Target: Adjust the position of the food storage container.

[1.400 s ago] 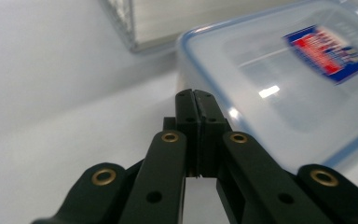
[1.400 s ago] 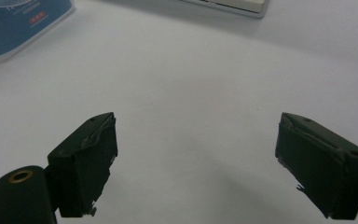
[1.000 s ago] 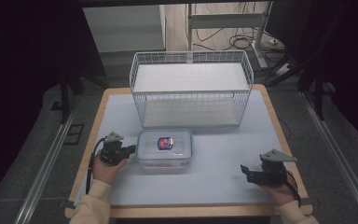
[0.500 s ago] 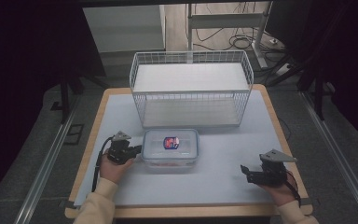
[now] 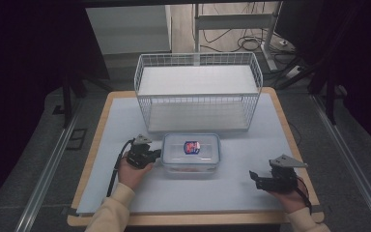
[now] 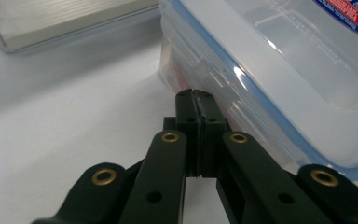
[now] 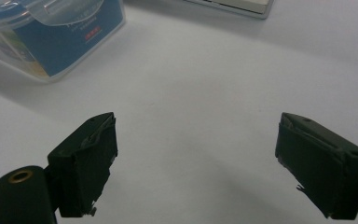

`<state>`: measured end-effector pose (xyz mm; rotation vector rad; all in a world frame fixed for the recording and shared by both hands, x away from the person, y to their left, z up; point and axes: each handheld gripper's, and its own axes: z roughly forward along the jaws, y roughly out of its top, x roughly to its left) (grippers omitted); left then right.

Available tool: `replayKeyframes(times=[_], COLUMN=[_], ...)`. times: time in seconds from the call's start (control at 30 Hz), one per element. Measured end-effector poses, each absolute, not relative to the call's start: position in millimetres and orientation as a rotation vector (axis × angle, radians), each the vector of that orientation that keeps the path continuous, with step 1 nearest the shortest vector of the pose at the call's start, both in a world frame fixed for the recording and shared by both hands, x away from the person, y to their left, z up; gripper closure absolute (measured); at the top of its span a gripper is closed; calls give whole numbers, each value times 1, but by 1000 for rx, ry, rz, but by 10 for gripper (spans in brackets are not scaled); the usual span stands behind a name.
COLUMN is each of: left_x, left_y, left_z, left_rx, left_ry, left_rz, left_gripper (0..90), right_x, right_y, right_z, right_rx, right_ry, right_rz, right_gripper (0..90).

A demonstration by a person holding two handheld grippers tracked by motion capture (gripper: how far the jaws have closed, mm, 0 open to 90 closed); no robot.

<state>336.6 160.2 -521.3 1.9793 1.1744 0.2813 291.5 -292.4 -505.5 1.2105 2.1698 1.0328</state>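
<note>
A wooden table carries the scene, and a pale sheet covers nearly all of its top, leaving a narrow strip of wood bare along the edges. On the sheet, toward the far side, stands a white wire basket with a solid pale floor, its long side facing the person. Just in front of the basket, near the middle of the sheet, lies a clear plastic box with a blue-rimmed clip lid and a red and blue label on top. The box lies apart from the basket, its long side parallel to it.
</note>
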Motion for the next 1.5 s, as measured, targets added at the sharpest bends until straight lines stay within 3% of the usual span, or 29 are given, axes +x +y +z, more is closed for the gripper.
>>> replayKeyframes(times=[0.17,0.9,1.0,1.03,1.1,1.13,1.37,1.5], left_x=[339,304,302,302,302,303,303,303], left_y=[167,201,201,202,204,204,206,204], left_z=[-523,-498,-497,-497,-496,-496,-493,-491], left_rx=[1947,1857,1834,1830,1814,1812,1777,1776], left_ry=[1172,1172,1228,1250,1282,1287,1290,1285], left_rz=[229,271,344,348,359,353,280,263], left_gripper=[894,843,571,508,465,361,252,248], right_x=[293,289,289,289,289,289,289,289], right_y=[-293,-295,-295,-294,-294,-294,-293,-293], right_z=[-506,-503,-504,-504,-504,-504,-501,-502], right_rx=[1223,1191,1189,1188,1189,1190,1172,1164], right_ry=[2167,2156,2160,2161,2162,2162,2165,2170], right_rz=[1035,1055,1053,1052,1053,1057,1091,1091], right_gripper=[127,128,128,128,128,128,129,129])
